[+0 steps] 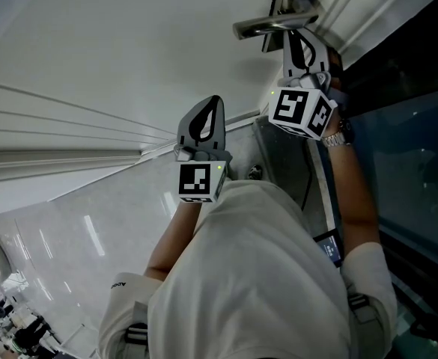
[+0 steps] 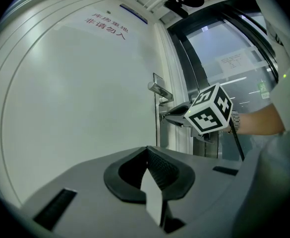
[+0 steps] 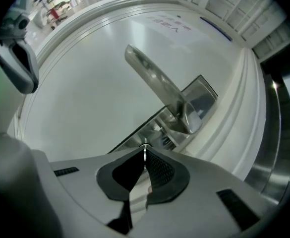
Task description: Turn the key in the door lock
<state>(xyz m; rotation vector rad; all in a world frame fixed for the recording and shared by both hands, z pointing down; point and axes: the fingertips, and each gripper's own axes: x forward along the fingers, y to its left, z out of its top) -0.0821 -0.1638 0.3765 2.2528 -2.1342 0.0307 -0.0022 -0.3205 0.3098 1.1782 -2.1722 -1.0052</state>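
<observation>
Shirt [image 1: 256, 275] aside: right gripper [image 1: 297, 34] jaws pinch the key [image 3: 144, 147] in the lock plate [image 3: 204, 95], under the door handle [image 3: 154, 78] (left gripper [image 1: 213, 105] clenched, empty). Best to roll about the key's axis, without sideways pull.

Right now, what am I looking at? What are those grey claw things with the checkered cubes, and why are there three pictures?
A person holds two pinching tools, one in each hand. Each is called a gripper. One picture comes from a camera on the person's head, looking down. The other two come from cameras riding on the grippers. The left gripper is pinched shut on nothing, in front of the white door. The right gripper sits just under the silver door handle, pinched shut on a small metal piece at the lock plate, probably the key. The checkered cubes are parts of the grippers.
</observation>
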